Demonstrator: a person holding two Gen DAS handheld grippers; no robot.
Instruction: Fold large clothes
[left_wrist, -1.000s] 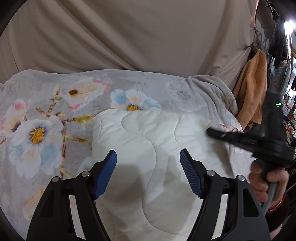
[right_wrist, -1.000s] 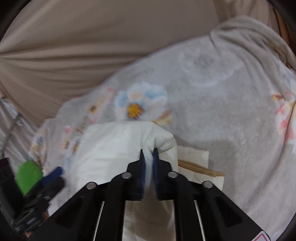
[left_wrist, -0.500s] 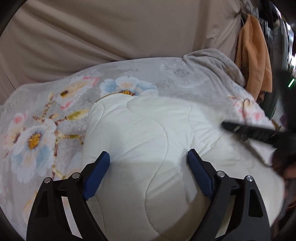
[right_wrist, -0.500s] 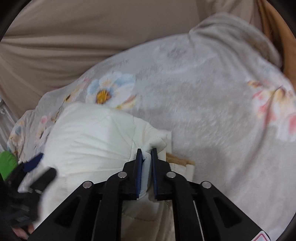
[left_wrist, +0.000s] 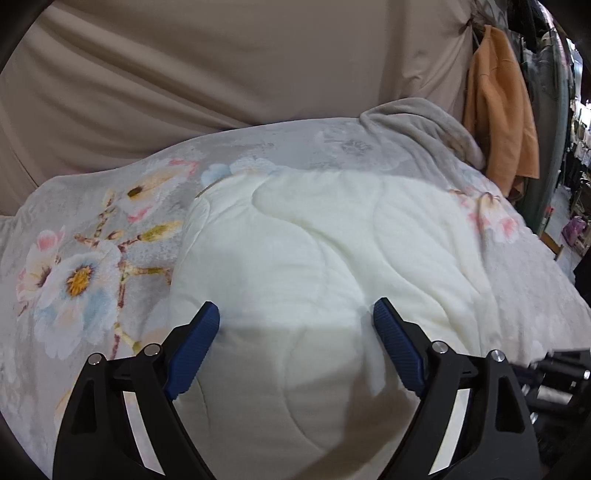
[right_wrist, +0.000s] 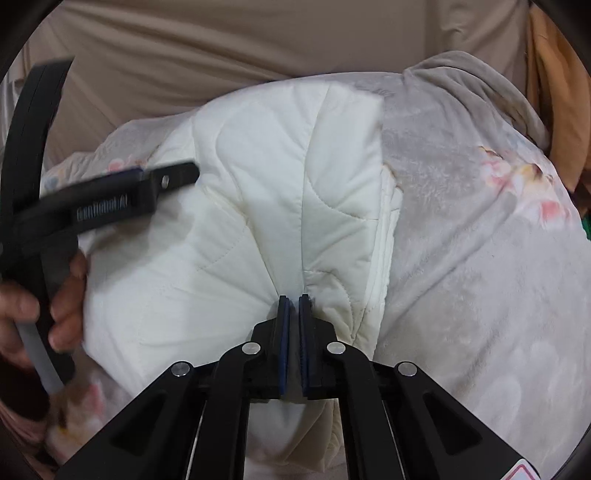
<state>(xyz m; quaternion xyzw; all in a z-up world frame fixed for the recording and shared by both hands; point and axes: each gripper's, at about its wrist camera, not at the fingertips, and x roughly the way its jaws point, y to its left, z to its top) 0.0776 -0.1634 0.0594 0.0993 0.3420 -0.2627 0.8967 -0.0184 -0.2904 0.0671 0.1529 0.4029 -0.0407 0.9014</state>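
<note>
A cream quilted garment (left_wrist: 314, 258) lies spread on a grey floral blanket (left_wrist: 92, 258). My left gripper (left_wrist: 295, 332) is open, its blue pads wide apart just above the garment's near part, holding nothing. In the right wrist view the same garment (right_wrist: 258, 203) is bunched into a fold at my right gripper (right_wrist: 293, 306), which is shut on its near edge. The left gripper (right_wrist: 110, 195) shows there too, at the left over the garment, held by a hand.
A beige curtain (left_wrist: 221, 74) hangs behind the bed. An orange garment (left_wrist: 498, 110) hangs at the right, with clothes racks beyond. The blanket's folded grey corner (right_wrist: 461, 85) lies at the far right of the bed.
My right gripper has pulled the garment's edge toward the near right, spreading it wider. My left gripper stayed open over it and swung a little to the left.
</note>
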